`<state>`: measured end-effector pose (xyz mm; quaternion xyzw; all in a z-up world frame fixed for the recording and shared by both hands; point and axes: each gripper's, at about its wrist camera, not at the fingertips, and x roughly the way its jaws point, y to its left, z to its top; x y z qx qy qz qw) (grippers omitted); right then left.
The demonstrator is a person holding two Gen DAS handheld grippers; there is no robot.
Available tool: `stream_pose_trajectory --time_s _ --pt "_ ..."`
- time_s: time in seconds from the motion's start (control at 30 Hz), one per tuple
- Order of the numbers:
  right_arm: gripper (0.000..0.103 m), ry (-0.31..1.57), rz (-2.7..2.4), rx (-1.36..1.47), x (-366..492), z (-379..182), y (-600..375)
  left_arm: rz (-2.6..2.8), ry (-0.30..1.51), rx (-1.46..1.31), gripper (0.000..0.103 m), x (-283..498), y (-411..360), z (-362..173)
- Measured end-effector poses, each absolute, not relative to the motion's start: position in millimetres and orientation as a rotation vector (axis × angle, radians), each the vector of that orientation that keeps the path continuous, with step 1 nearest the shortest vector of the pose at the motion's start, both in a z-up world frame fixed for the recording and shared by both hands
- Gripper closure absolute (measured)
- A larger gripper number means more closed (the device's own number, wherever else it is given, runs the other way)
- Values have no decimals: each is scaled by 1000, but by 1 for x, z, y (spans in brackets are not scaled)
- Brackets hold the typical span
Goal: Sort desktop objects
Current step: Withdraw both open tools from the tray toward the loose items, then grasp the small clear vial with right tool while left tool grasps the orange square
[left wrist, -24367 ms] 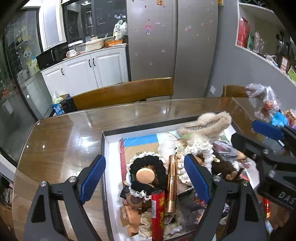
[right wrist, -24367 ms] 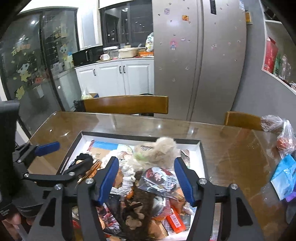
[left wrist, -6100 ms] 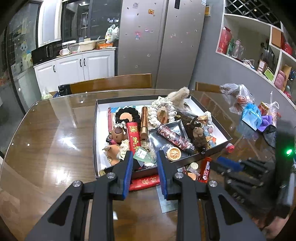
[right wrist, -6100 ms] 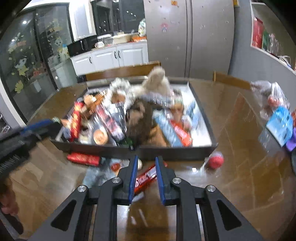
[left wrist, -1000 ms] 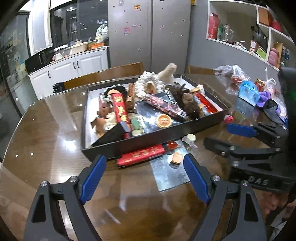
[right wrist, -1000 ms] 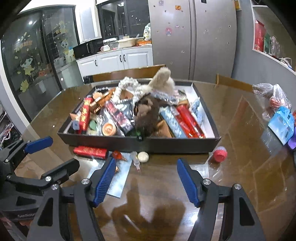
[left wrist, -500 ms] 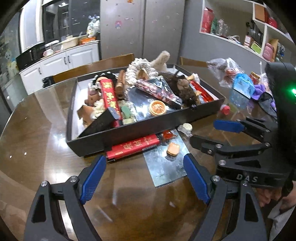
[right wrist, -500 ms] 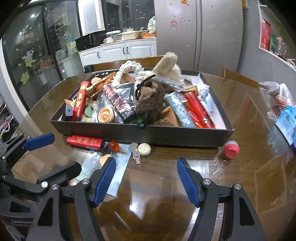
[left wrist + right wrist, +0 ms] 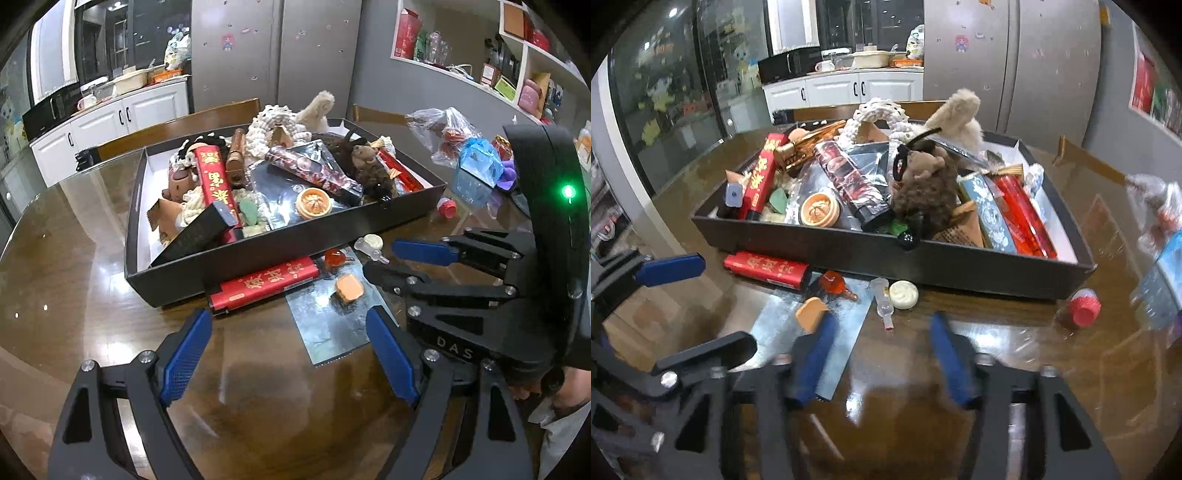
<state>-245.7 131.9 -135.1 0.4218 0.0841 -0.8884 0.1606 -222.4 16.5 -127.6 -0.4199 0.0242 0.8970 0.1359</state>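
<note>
— Where do the two tools stand now?

— The left hand-held gripper [image 9: 288, 354] hangs low over the worktop [image 9: 74, 280], its blue fingers [image 9: 183, 354] spread wide, and nothing is between them. The right hand-held gripper [image 9: 882, 354] is beside it, also spread wide and empty. Its picture is a little blurred, but the gap is clear.

— And the things to sort?

— Most are heaped in the black box [image 9: 295, 240] with the white inside. I see a long red box with gold letters [image 9: 216, 182], a brown plush animal [image 9: 923, 184], a patterned dark tube [image 9: 853, 181], a small round bamboo steamer [image 9: 819, 209] and a white knitted ring [image 9: 273, 122].

— What lies outside of it?

— Just in front of the near wall of the box lies a red packet with gold letters [image 9: 766, 268], touching that wall or very near to it. Next to it is a silver foil sheet [image 9: 328, 314], and on the sheet an orange toast-shaped piece [image 9: 811, 313] and a small red-orange toy [image 9: 833, 285]. Beside the sheet, a clear little bottle [image 9: 884, 302] and a white round bun [image 9: 903, 294] lie on the wood, touching each other. A small bottle with a red cap [image 9: 1080, 310] lies near the right corner of the box.

— Is any of them held?

— No, both tools are apart from everything.
</note>
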Motion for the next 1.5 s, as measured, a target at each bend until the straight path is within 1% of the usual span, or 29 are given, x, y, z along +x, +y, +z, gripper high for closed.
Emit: stream_pose_trajectory --time_s 0.07,0.1,0.13,0.17,0.2,0.63,0.9,1.2,1.27,1.3,1.33,1.37,1.4,1.43,1.47,1.5 --pt "78 255 -2541 1202 -245 -135 128 2600 97 -1216 17 -222 19 -129" --pt "87 267 -2540 1199 -244 -135 126 2594 86 -1217 17 -222 19 -130" --pt "89 290 -2549 1203 -244 -135 125 2585 66 -1220 17 -223 17 -130" --pt "93 294 -2546 1207 -244 -134 124 2580 52 -1222 17 -223 17 -131" --pt "99 287 -2541 1207 -243 -134 124 2576 41 -1223 17 -224 16 -131" --pt "99 288 -2549 1209 -236 -128 131 2558 84 -1232 17 -225 26 -138" --pt "99 236 -2576 1180 -233 -114 144 2525 37 -1252 17 -231 34 -142" --pt "99 161 -2606 1165 -235 -106 166 2514 62 -1266 18 -245 49 -144" --pt "99 141 -2607 1163 -234 -106 170 2502 74 -1261 19 -246 53 -145" --pt "99 132 -2605 1161 -232 -105 171 2498 84 -1256 22 -246 55 -144" --pt "99 124 -2607 1154 -231 -104 172 2501 95 -1250 34 -247 58 -144" --pt "99 118 -2609 1150 -230 -103 174 2506 103 -1244 51 -247 59 -143" --pt "99 110 -2608 1147 -230 -102 175 2516 109 -1241 59 -248 61 -142" --pt "99 103 -2608 1141 -229 -101 176 2524 109 -1242 71 -249 61 -142" --pt "99 98 -2607 1137 -228 -99 177 2523 101 -1241 80 -249 61 -142" --pt "99 93 -2603 1134 -228 -99 177 2519 87 -1241 83 -249 59 -142"
